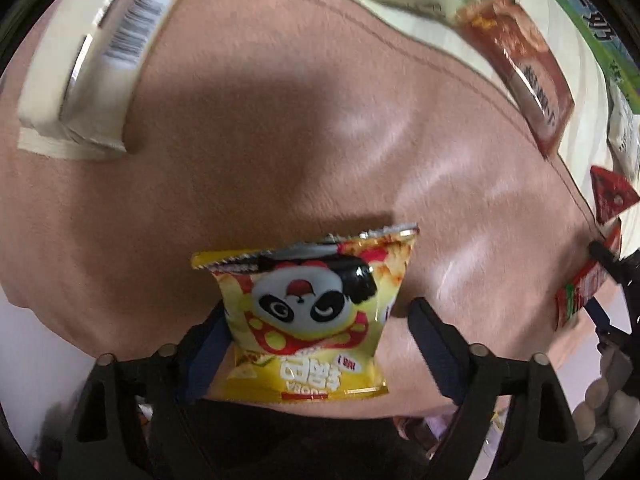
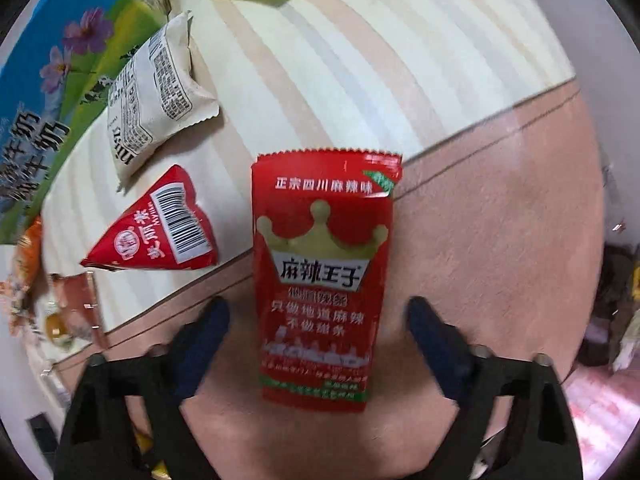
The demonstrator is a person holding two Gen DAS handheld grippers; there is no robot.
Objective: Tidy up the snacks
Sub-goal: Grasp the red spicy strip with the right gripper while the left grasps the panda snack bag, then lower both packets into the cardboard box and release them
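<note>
The left gripper (image 1: pixel 316 324) stood wide open around a yellow panda snack bag (image 1: pixel 308 320), which lay on the pink cloth (image 1: pixel 280 140) between its fingers; the left finger seemed to touch the bag's edge, the right one stood apart from it. Far to the left lay a white box (image 1: pixel 92 68) with a barcode, and far to the right a brown packet (image 1: pixel 520 68) on the striped surface (image 1: pixel 576 56). The right gripper (image 2: pixel 320 320) was likewise wide open, with a red spicy-strip packet (image 2: pixel 320 280) lying flat between its fingers, touching neither. To the left of that packet lay a red triangular packet (image 2: pixel 156 228), and farther off a white packet (image 2: pixel 152 100) beside a blue-and-green milk carton (image 2: pixel 48 92).
</note>
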